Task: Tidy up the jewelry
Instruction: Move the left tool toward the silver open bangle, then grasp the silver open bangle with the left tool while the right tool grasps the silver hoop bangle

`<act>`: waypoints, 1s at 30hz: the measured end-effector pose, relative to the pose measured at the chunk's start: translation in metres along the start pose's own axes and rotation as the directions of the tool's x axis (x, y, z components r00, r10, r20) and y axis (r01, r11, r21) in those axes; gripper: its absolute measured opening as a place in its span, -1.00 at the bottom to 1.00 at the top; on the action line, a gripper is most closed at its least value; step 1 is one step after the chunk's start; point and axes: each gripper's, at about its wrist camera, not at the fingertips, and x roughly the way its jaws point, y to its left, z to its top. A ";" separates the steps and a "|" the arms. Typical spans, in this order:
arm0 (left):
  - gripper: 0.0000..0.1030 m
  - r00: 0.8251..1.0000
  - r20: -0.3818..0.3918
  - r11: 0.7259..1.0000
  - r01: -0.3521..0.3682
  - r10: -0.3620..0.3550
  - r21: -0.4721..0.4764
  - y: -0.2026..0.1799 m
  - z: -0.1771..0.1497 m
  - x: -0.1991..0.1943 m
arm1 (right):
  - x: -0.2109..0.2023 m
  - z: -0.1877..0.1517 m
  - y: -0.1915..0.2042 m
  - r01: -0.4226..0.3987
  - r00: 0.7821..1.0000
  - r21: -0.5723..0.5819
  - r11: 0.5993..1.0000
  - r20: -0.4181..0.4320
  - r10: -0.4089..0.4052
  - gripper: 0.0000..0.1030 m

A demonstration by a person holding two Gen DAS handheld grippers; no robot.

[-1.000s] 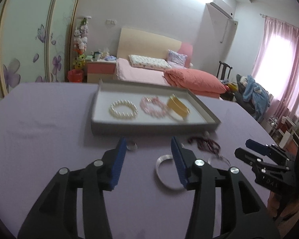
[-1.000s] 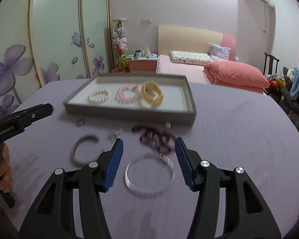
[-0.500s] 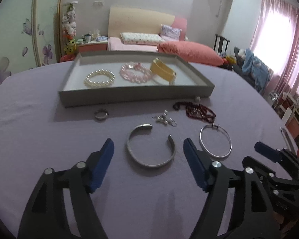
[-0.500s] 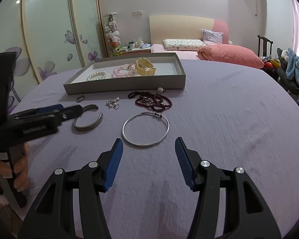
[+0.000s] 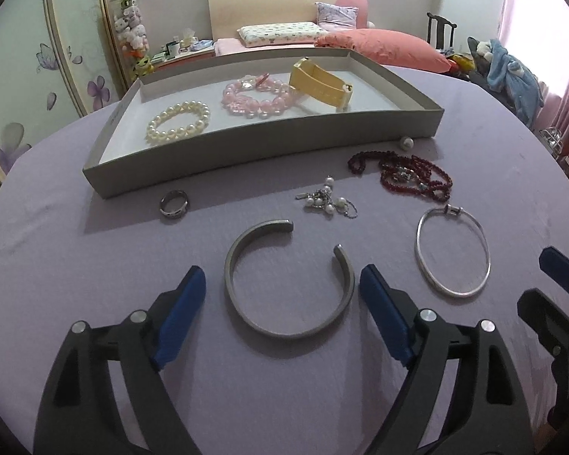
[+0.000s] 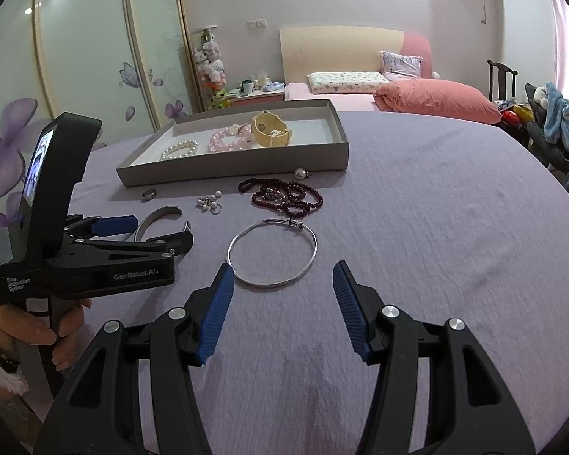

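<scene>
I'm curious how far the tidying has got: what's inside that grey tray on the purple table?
Inside the grey tray lie a white pearl bracelet, a pink bead bracelet and a yellow cuff. The near wall hides a strip of the tray's floor.

The table cloth point(image 5: 95, 265) is plain lilac. The tray point(image 5: 246, 144) is grey outside and white inside, holding a white pearl bracelet point(image 5: 178, 121), a pink bead bracelet point(image 5: 254, 98) and a yellow bangle point(image 5: 318, 83). On the cloth lie a silver cuff point(image 5: 288, 280), a silver hoop bangle point(image 5: 453, 252), a dark red bead necklace point(image 5: 406, 174) and a silver ring point(image 5: 174, 201). Both grippers are black with blue pads point(image 6: 214, 311).
</scene>
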 end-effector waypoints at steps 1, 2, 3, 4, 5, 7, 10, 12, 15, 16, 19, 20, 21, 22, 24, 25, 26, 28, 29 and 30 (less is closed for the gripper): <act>0.57 1.000 0.000 1.000 -0.001 0.001 -0.002 0.001 0.000 0.000 | 0.000 0.000 0.000 0.000 1.000 0.000 1.000 -0.001 0.000 0.08; 0.42 1.000 0.003 1.000 -0.004 0.004 -0.002 0.001 0.000 -0.001 | 0.000 0.000 0.000 0.000 1.000 0.000 1.000 -0.001 0.000 0.08; 0.26 1.000 0.013 1.000 0.003 -0.003 -0.001 0.001 0.000 -0.003 | 0.000 0.000 0.000 0.000 1.000 0.001 1.000 -0.003 0.000 0.08; 0.26 1.000 0.015 1.000 -0.002 0.002 0.000 0.002 0.000 -0.003 | 0.001 0.000 0.000 -0.001 1.000 0.003 1.000 -0.007 0.001 0.08; 0.26 1.000 0.016 1.000 0.004 -0.004 -0.005 0.002 0.000 -0.004 | 0.001 0.000 0.000 -0.001 1.000 0.005 1.000 -0.010 0.002 0.08; 0.26 0.999 0.023 0.999 0.022 -0.021 -0.029 0.007 -0.001 -0.005 | 0.002 -0.001 -0.001 -0.003 1.000 0.010 1.000 -0.018 0.003 0.08; 0.25 0.997 0.044 0.994 0.060 -0.057 -0.090 0.024 -0.005 -0.012 | 0.005 -0.001 0.000 0.000 1.000 0.014 1.000 -0.031 0.000 0.08; 0.25 0.997 0.063 0.989 0.061 -0.053 -0.131 0.038 -0.010 -0.018 | 0.008 -0.001 0.001 0.006 0.999 0.011 1.000 -0.046 -0.005 0.08; 0.25 0.996 0.086 0.984 0.033 -0.018 -0.175 0.060 -0.018 -0.030 | 0.014 0.001 0.002 0.010 0.997 0.010 1.000 -0.075 -0.009 0.27; 0.25 0.996 0.091 0.982 0.026 -0.009 -0.188 0.067 -0.020 -0.034 | 0.016 0.001 0.003 0.015 0.996 0.012 1.000 -0.088 -0.014 0.33; 0.26 0.993 0.117 0.975 -0.007 0.034 -0.224 0.090 -0.028 -0.047 | 0.023 0.003 0.005 0.016 0.993 0.009 1.000 -0.119 -0.015 0.48; 0.26 0.991 0.125 0.972 -0.023 0.053 -0.235 0.098 -0.031 -0.050 | 0.025 0.004 0.007 0.029 0.992 0.002 1.000 -0.124 -0.029 0.59; 0.26 0.989 0.130 0.969 -0.031 0.065 -0.245 0.105 -0.033 -0.053 | 0.029 0.006 0.010 0.054 0.990 -0.012 0.998 -0.130 -0.055 0.64; 0.26 0.988 0.137 0.966 -0.037 0.074 -0.258 0.112 -0.035 -0.056 | 0.032 0.007 0.012 0.071 0.988 -0.022 0.997 -0.135 -0.073 0.64; 0.26 0.987 0.141 0.958 -0.039 0.083 -0.285 0.125 -0.036 -0.057 | 0.039 0.010 0.014 0.087 0.983 -0.032 0.996 -0.158 -0.091 0.70; 0.26 0.986 0.142 0.953 -0.036 0.082 -0.302 0.131 -0.037 -0.058 | 0.044 0.011 0.015 0.093 0.980 -0.034 0.995 -0.173 -0.098 0.70; 0.26 0.986 0.143 0.949 -0.034 0.082 -0.313 0.135 -0.038 -0.057 | 0.049 0.012 0.017 0.096 0.976 -0.036 0.995 -0.193 -0.101 0.70; 0.26 0.986 0.146 0.942 -0.026 0.079 -0.335 0.143 -0.038 -0.057 | 0.058 0.014 0.021 0.113 0.969 -0.047 0.993 -0.218 -0.120 0.78; 0.26 0.986 0.147 0.939 -0.018 0.073 -0.344 0.146 -0.038 -0.057 | 0.060 0.015 0.023 0.116 0.967 -0.052 0.992 -0.221 -0.125 0.79; 0.26 0.986 0.149 0.937 -0.012 0.068 -0.348 0.146 -0.039 -0.057 | 0.062 0.017 0.024 0.112 0.967 -0.051 0.992 -0.226 -0.120 0.79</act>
